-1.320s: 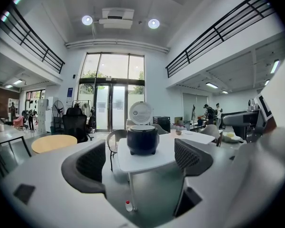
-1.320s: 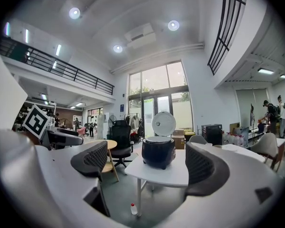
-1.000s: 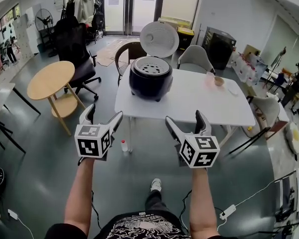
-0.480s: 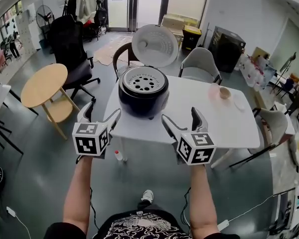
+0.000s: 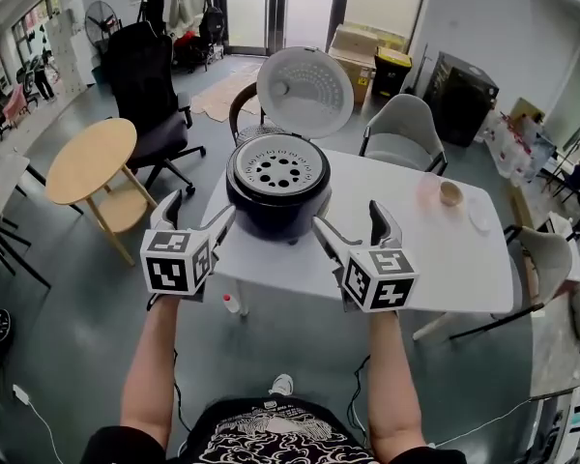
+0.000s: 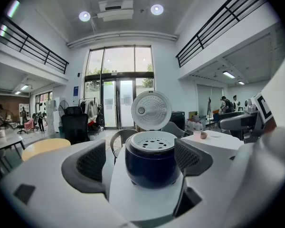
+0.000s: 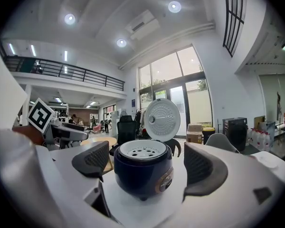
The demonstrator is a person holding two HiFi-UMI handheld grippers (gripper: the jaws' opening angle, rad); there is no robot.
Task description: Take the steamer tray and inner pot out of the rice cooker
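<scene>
Ahead of the spread left tongs [image 5: 205,205] and right tongs [image 5: 346,213] stands the rice cooker [image 5: 271,211].

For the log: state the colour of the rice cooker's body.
Dark navy blue; the rice cooker shows best in the right gripper view.

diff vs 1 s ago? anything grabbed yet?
The person stepped toward the table, so the rice cooker now sits just ahead of the left gripper and right gripper. Nothing grabbed: both stay open and empty. The lid is still up, the steamer tray still in the cooker.
</scene>
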